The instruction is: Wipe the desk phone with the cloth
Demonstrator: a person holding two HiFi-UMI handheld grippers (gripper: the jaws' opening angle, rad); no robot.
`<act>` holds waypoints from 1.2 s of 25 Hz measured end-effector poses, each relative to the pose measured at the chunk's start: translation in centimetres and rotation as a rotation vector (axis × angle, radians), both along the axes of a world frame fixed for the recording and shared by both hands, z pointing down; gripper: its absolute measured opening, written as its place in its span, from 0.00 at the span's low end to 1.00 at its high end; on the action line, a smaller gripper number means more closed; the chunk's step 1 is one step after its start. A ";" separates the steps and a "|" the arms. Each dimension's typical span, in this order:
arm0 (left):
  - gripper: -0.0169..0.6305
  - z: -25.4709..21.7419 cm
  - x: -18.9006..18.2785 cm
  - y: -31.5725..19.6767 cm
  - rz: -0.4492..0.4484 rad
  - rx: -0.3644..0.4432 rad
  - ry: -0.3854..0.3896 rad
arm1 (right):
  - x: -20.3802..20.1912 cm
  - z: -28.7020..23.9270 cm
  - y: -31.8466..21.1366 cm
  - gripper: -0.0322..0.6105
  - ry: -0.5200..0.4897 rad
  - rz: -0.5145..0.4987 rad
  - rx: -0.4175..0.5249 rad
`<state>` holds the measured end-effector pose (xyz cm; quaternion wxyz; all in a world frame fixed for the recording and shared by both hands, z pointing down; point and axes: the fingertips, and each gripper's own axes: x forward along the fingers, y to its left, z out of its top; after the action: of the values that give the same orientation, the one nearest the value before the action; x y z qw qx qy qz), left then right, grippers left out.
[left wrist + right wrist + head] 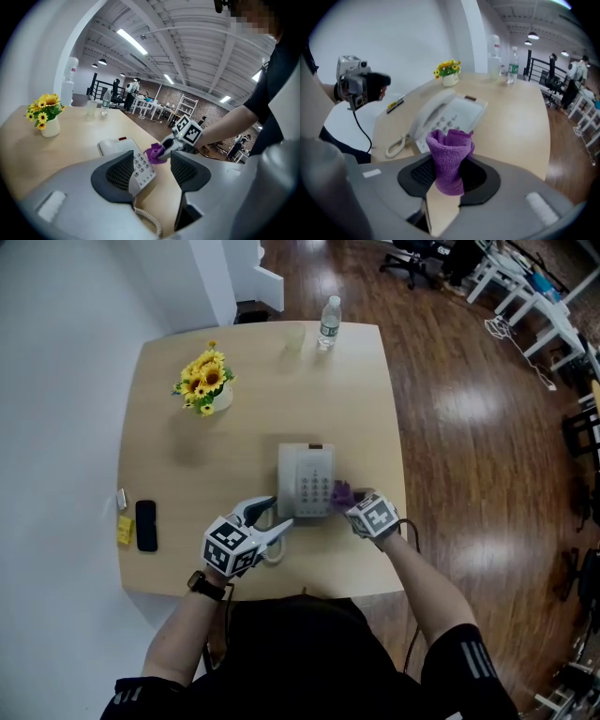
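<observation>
Cloth (449,159), purple and clamped in the right hand-held gripper (351,502), meets the right edge of the desk phone (306,480) on the bench (187,521), so the left hand-held gripper (277,516), jaws apart around the phone's near corner, should brace it against light, overlapping strokes.

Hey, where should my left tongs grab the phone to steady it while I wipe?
Probably the phone's near edge, coming in low from your side. The phone lies flat with that edge facing the open left tongs. The cloth in the right tongs is at the phone's right side, so a grip there stays clear of it. Mind the cord by that edge.
</observation>
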<state>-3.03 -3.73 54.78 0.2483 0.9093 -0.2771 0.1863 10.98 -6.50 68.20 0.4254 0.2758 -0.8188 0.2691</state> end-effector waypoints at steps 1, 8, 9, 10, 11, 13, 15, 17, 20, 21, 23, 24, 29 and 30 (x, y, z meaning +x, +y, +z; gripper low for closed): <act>0.40 0.0 -0.1 0.0 -0.002 0.000 0.000 | -0.3 -1.1 -1.8 0.26 -0.013 0.015 0.038; 0.40 0.0 -0.8 0.2 -0.014 -0.004 0.001 | -2.5 -4.3 -12.3 0.26 0.007 0.042 0.146; 0.40 0.1 -0.9 0.2 -0.015 -0.006 0.001 | -2.7 -4.1 -13.1 0.26 0.023 0.040 0.150; 0.40 0.1 -1.0 0.3 -0.017 -0.008 0.000 | -2.9 -3.8 -13.6 0.26 0.042 0.036 0.149; 0.40 0.2 -1.1 0.3 -0.019 -0.010 -0.001 | -3.0 -3.4 -14.0 0.26 0.062 0.030 0.146; 0.40 0.2 -1.4 0.2 -0.026 -0.013 0.001 | -3.1 -2.6 -14.2 0.26 0.096 0.013 0.147; 0.40 0.3 -1.8 0.0 -0.033 -0.015 0.004 | -3.4 -2.1 -13.7 0.26 0.103 -0.005 0.161; 0.40 0.5 -2.0 -0.2 -0.038 -0.017 0.006 | -3.4 -1.6 -12.4 0.26 0.089 -0.016 0.158; 0.40 0.5 -1.9 -0.4 -0.043 -0.015 0.011 | -3.1 -0.6 -9.0 0.26 0.064 -0.040 0.130; 0.40 0.5 -1.8 -0.5 -0.042 -0.012 0.012 | -2.9 -0.1 -7.6 0.26 0.059 -0.053 0.125; 0.40 0.3 -1.5 -0.5 -0.038 -0.009 0.014 | -2.7 0.9 -4.7 0.26 0.058 -0.082 0.113; 0.40 0.3 -1.4 -0.4 -0.036 -0.009 0.014 | -2.7 1.1 -3.2 0.26 0.054 -0.091 0.106; 0.40 0.3 -0.8 0.1 -0.028 -0.006 0.007 | -2.7 2.5 2.5 0.26 0.029 -0.106 0.064; 0.40 0.3 -0.7 0.2 -0.027 -0.005 0.007 | -2.5 2.7 3.4 0.26 0.027 -0.108 0.055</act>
<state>-3.69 -3.53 55.04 0.2540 0.9056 -0.2878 0.1804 8.46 -3.12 70.91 0.4428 0.2462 -0.8337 0.2195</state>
